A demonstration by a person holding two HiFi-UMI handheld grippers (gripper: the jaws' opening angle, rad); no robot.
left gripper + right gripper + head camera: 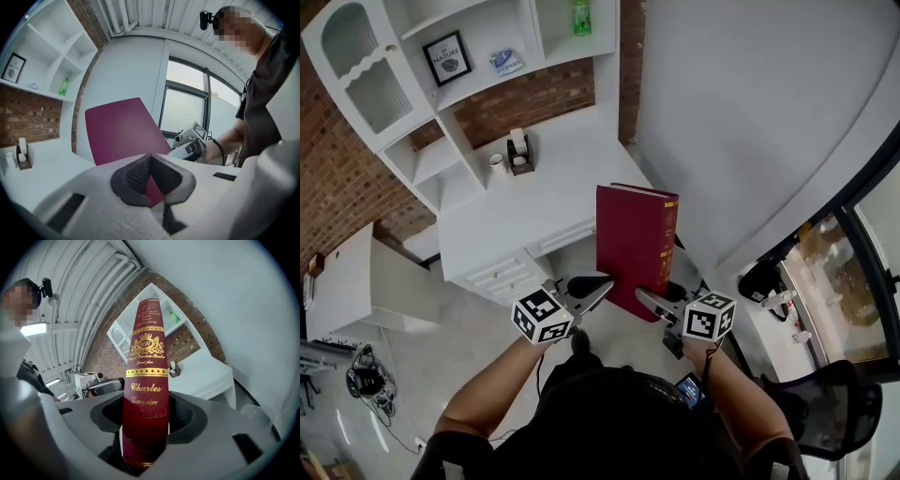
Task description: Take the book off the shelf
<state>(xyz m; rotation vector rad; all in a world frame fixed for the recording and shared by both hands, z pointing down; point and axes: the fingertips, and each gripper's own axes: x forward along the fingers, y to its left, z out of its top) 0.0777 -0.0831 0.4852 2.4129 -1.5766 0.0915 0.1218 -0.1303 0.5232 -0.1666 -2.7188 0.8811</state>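
Note:
A dark red hardback book with gold lettering stands upright in the air in front of the white desk. My right gripper is shut on its lower end. In the right gripper view the spine runs up between the pads. My left gripper sits at the book's lower left edge with its fingertips together and nothing between them. I cannot tell whether it touches the book. The left gripper view shows the red cover just beyond the closed tips, with the right gripper behind.
A white shelf unit over the desk holds a framed picture and a green bottle. A small holder and a cup stand on the desk. A white wall is on the right, a low cabinet on the left.

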